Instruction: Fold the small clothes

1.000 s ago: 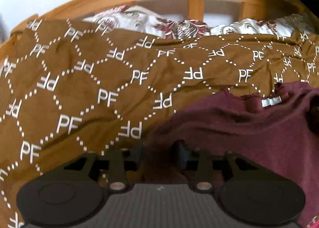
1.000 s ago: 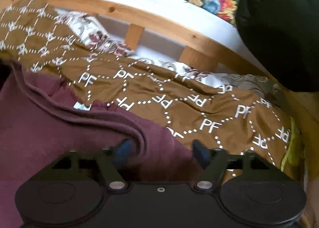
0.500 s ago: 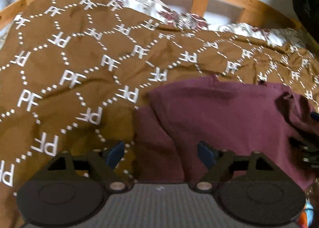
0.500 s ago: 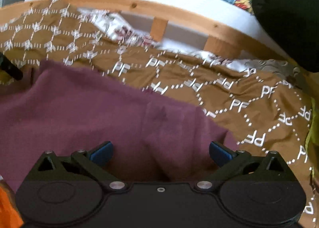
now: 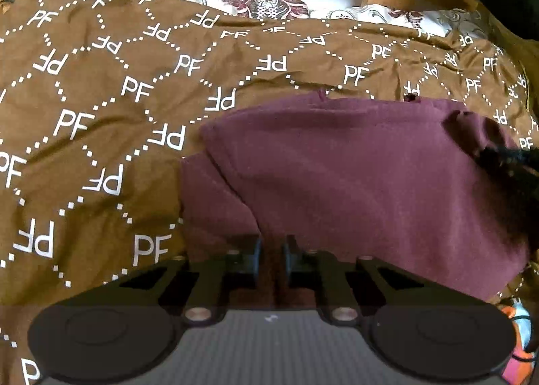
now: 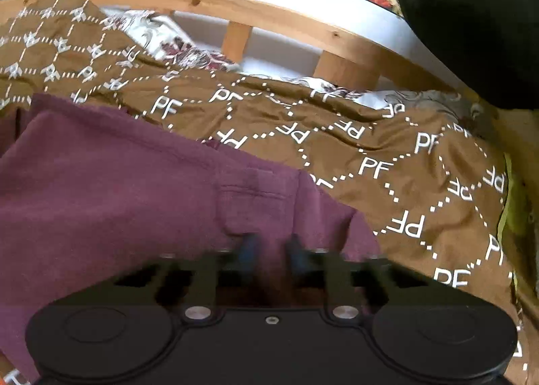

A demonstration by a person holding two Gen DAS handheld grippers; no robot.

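Shirt (image 5: 353, 176): soft, light, limp; grip at near hem.
Left gripper (image 5: 272, 252): just closed, pinching hem.
Right gripper (image 6: 271, 250): just closed, pinching hem.

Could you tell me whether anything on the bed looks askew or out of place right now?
The brown bedspread is rumpled and pulled down, exposing the floral sheet by the wooden rail. The maroon garment lies unevenly, one layer offset at its left edge. Nothing looks spilled or damaged.
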